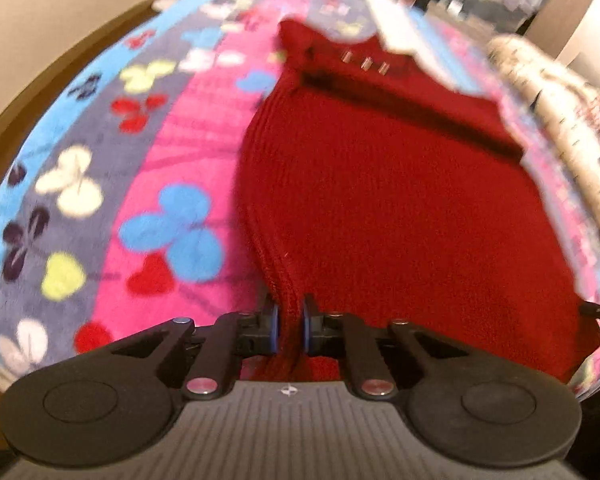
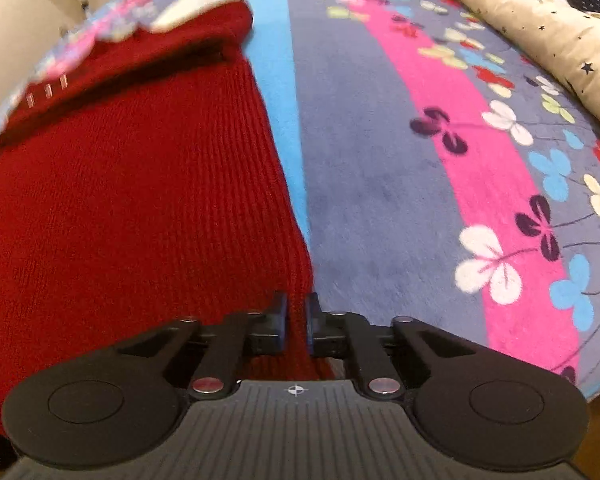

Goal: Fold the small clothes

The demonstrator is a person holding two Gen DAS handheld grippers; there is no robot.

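Note:
A red knitted garment [image 1: 400,208] lies on a striped flowered blanket [image 1: 172,152]; a fold crosses its far end, beside three small metal studs [image 1: 366,63]. My left gripper [image 1: 290,326] is shut on the garment's near left edge, with the knit pinched between its blue pads. In the right wrist view the same red garment [image 2: 132,208] fills the left half, and my right gripper [image 2: 297,322] is shut on its near right edge. Both near corners are hidden behind the gripper bodies.
The blanket [image 2: 400,160] spreads right of the garment in grey, pink and blue stripes. A cream quilt with dark stars [image 2: 540,36] lies along the far right. A white object [image 1: 400,28], blurred, rests beyond the garment's far end. A wall and dark skirting [image 1: 60,52] run at left.

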